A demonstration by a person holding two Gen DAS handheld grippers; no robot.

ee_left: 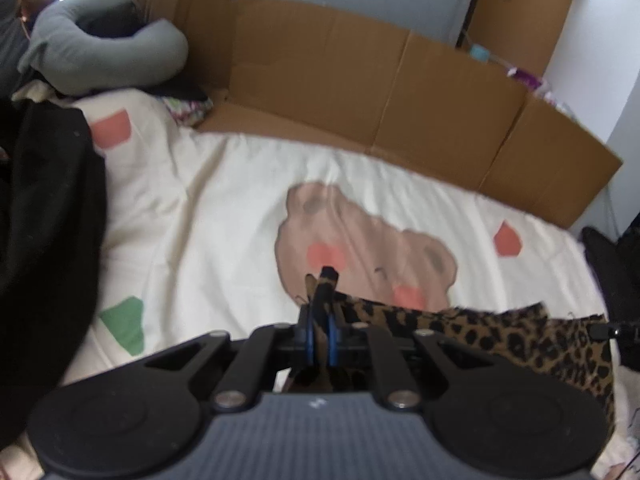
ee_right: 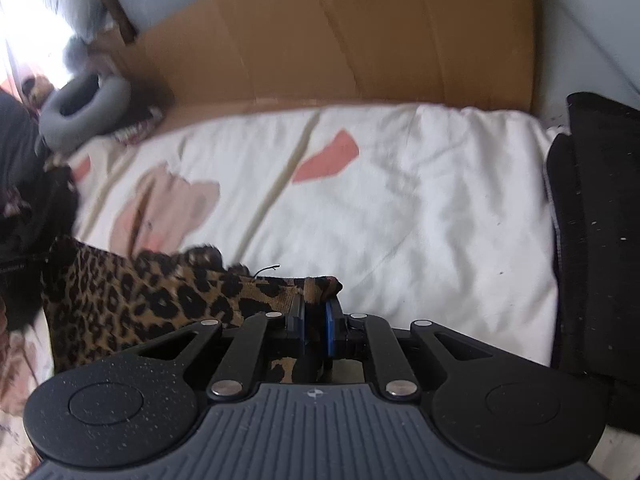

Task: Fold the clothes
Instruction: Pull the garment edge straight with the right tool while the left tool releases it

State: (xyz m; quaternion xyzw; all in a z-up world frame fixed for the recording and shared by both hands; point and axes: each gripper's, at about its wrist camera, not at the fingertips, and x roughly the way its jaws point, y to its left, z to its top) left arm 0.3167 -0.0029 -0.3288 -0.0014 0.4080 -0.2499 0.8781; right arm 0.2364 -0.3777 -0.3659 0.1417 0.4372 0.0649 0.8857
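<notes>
Our left tool [ee_left: 325, 280] has its jaws pressed together on a corner of the leopard-print garment [ee_left: 520, 336], a small tuft of the fabric poking up past the tips. Our right tool [ee_right: 316, 300] is likewise clamped tight on another corner of the same garment [ee_right: 132, 300], the cloth bunched between its blue pads [ee_right: 330, 330]. In the left wrist view the garment stretches from the tool off to the right; in the right wrist view it runs off to the left, so it hangs stretched between our two tools, at the near edge of the bed.

Beneath it lies a cream bedsheet [ee_left: 224, 208] printed with a brown bear [ee_left: 360, 240] and pink and green patches. On the left of the bed we see a dark garment [ee_left: 44, 220], and beyond it, at the far left corner, a grey ring-shaped cushion [ee_left: 100, 56]. Along the far side of the bed stands flattened brown cardboard [ee_left: 360, 84], leaning against the wall. On the right, in the right wrist view, another black cloth [ee_right: 596, 220] lies against the edge of the sheet.
</notes>
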